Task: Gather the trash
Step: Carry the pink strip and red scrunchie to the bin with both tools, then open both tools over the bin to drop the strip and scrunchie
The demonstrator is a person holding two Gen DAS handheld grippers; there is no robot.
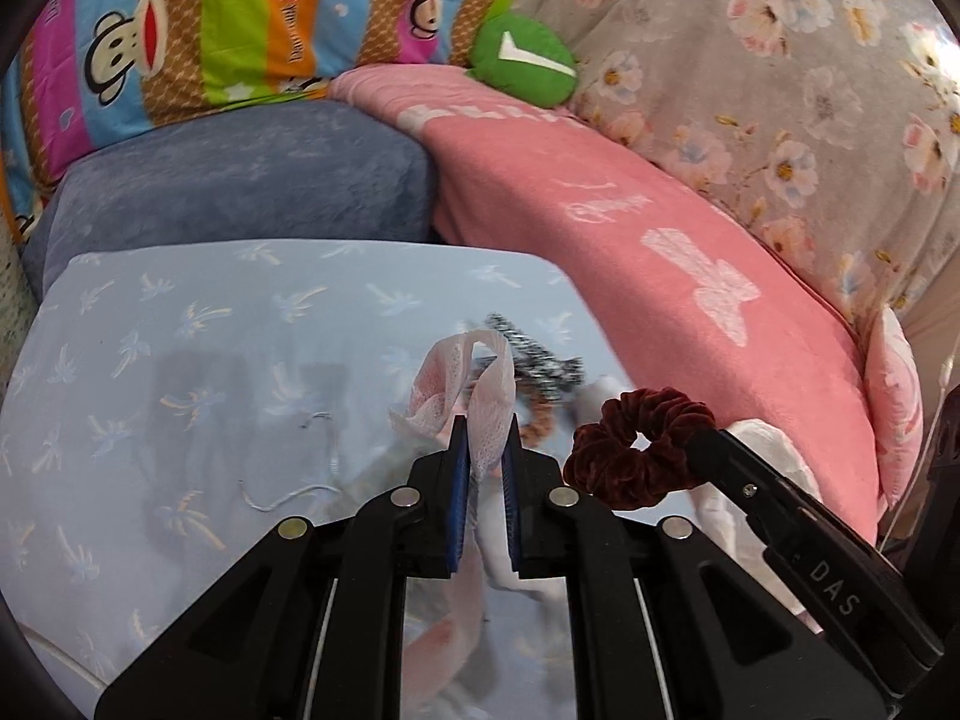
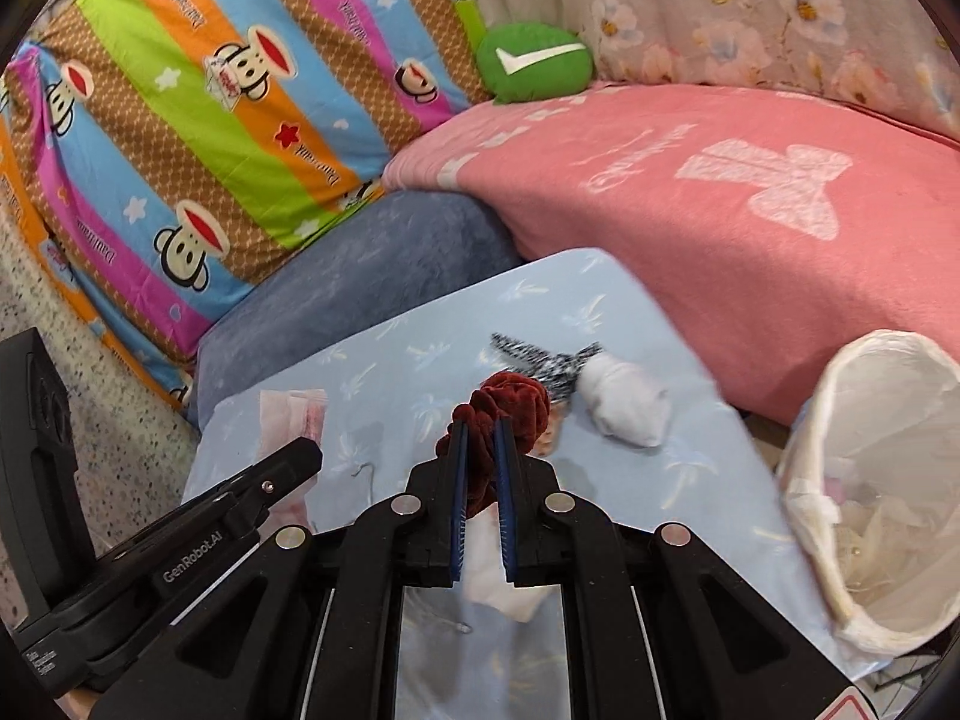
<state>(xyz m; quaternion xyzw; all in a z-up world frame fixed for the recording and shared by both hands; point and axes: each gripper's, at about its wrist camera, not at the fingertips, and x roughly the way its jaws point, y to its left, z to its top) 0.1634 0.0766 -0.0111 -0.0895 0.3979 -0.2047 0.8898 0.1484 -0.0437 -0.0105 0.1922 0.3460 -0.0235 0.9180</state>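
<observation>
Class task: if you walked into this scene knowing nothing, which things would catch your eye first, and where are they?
The striped monkey-print quilt fills the upper left, with a green check-mark cushion beside it above the pink blanket. In front, the right tool pinches a dark red scrunchie and the left tool a pink-white wrapper. A lined white bin stands at right.

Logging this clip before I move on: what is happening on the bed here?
A person is clearing a light blue sheet with two tools. The left hand-held gripper is shut on a pink-white wipe; the right hand-held gripper is shut on a dark red scrunchie. A white wad and a black-and-white scrunchie lie on the sheet. A lined bin stands open at the right.
</observation>
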